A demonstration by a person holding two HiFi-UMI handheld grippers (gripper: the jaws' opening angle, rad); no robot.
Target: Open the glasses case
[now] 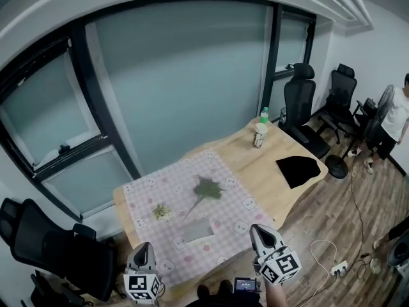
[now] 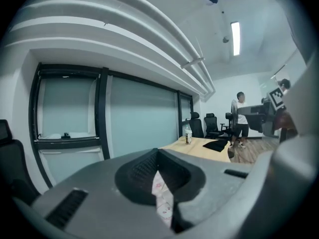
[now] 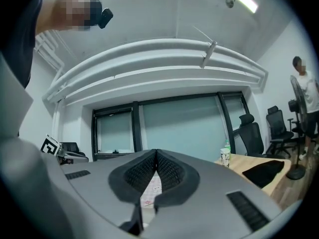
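Contents of the shut grey glasses case [image 1: 197, 229] on the checked cloth [image 1: 167, 189] are hidden, and your left gripper [image 1: 142, 244] and right gripper [image 1: 255, 228] are both pressed together, empty.

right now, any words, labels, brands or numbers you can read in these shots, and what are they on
None can be read.
Cup: printed label, too small and blurred to read.
Bottle: too small to tell.
Cube on the right gripper: black and white square marker patterns, no letters or digits.
Tablecloth: small printed figures, no legible words.
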